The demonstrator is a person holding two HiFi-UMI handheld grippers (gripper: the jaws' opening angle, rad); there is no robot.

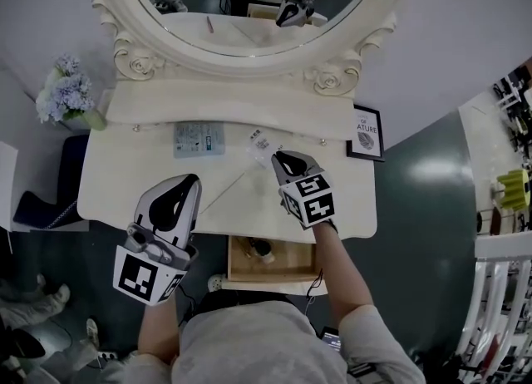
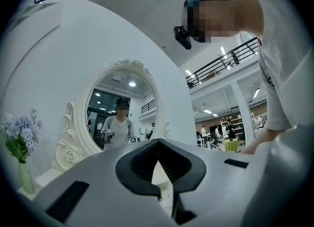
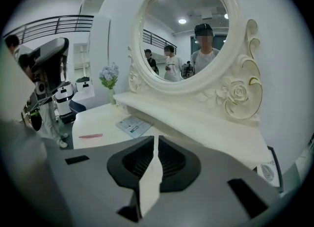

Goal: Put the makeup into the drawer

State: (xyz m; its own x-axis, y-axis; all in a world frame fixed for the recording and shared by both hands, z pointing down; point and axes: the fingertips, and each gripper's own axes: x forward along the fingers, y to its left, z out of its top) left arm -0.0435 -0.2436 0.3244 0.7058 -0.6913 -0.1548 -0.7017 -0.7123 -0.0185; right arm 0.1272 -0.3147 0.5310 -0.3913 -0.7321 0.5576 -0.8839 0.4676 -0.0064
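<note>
A thin pink makeup stick lies on the white dressing table, between my two grippers. Further back rest a blue-and-white packet and a small clear packet. The wooden drawer stands pulled out under the table's front edge, with a dark round item inside. My right gripper hangs shut over the table just in front of the clear packet, nothing visible in it. My left gripper is shut and empty, over the table's front left.
An oval mirror in a carved white frame rises behind a raised shelf. A vase of pale flowers stands at the left end, a small framed sign at the right. A dark stool sits left of the table.
</note>
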